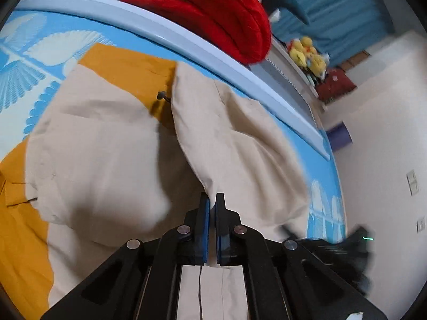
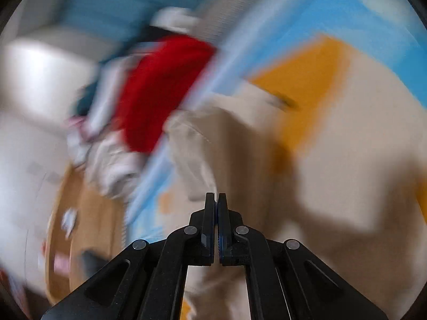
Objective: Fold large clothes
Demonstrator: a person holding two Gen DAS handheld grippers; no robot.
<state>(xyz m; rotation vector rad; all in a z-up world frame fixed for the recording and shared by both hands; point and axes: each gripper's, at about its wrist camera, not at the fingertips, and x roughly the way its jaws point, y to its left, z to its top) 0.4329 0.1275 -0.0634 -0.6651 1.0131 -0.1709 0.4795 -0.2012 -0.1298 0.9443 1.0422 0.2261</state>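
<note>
Beige trousers [image 1: 106,146] run toward the frame's top from my left hand-held gripper [image 1: 212,200], clenched on their cloth; right hand-held gripper [image 2: 216,200] likewise

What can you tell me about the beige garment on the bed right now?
The beige garment looks like soft woven cotton with stitched seams, lying rumpled and partly folded over an orange cloth on the blue patterned bed cover. A fold of it rises to the left tongs, which are shut on the fabric. The right tongs look shut on another edge, though that view is blurred.
</note>
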